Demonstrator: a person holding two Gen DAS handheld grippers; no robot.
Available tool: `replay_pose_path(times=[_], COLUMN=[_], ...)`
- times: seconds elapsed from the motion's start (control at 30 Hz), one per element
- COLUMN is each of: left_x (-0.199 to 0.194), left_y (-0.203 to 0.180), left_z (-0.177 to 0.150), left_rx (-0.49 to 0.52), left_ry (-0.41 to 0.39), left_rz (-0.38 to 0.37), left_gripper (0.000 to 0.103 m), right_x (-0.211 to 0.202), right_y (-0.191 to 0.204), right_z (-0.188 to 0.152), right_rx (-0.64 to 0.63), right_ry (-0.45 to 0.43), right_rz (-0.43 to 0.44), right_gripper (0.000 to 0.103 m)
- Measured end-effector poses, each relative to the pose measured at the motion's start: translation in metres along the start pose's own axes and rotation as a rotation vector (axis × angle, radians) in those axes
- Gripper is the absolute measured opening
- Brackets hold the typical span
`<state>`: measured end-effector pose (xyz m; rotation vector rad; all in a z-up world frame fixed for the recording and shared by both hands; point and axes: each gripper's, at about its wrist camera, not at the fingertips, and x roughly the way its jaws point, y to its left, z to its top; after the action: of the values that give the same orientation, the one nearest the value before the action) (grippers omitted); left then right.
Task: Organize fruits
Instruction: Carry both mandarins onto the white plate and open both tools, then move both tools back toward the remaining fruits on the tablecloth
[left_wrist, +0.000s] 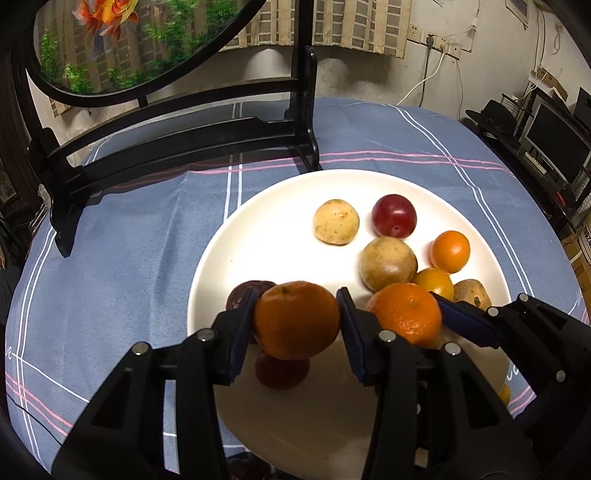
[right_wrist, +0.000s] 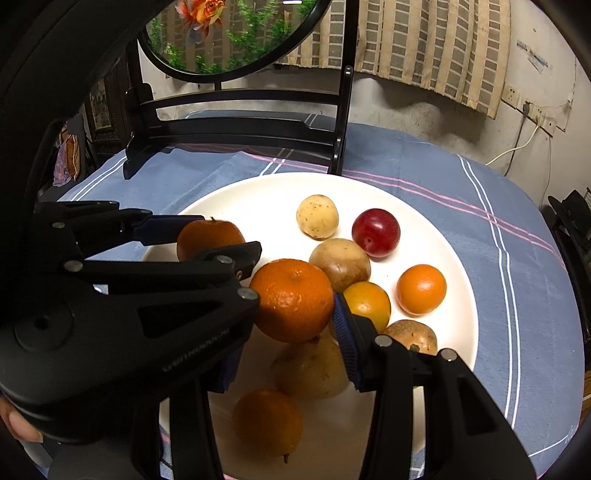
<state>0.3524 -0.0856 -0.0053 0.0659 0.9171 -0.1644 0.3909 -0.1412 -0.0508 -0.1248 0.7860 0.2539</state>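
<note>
Left wrist view: my left gripper (left_wrist: 297, 325) and right gripper (left_wrist: 404, 317) each clamp jaws on an orange above the white plate (left_wrist: 258, 229), on the blue checked counter cloth (left_wrist: 147, 229), beside a black stand (left_wrist: 177, 147)

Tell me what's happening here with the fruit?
A person holds two hand-held grippers over a white plate of fruit. The left gripper is shut on one orange, the right gripper on another orange; both are held above the plate. A red plum, other oranges and brownish fruits lie on the plate.
</note>
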Motion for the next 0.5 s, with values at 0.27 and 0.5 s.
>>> replay_pose_path(times=[0.27, 0.5], left_x=[-0.008, -0.044], left_y=[0.005, 0.021], left_z=[0.003, 0.001], left_rx=[-0.025, -0.068], left_ry=[-0.019, -0.071], left_rz=[-0.01, -0.041], left_gripper=[0.06, 0.07], right_x=[-0.013, -0.046], right_y=[-0.001, -0.031], right_z=[0.0, -0.007], right_rx=[-0.002, 0.136], right_ry=[-0.065, -0.119], right_rz=[-0.029, 0.044], right_gripper=[0.058, 0.058])
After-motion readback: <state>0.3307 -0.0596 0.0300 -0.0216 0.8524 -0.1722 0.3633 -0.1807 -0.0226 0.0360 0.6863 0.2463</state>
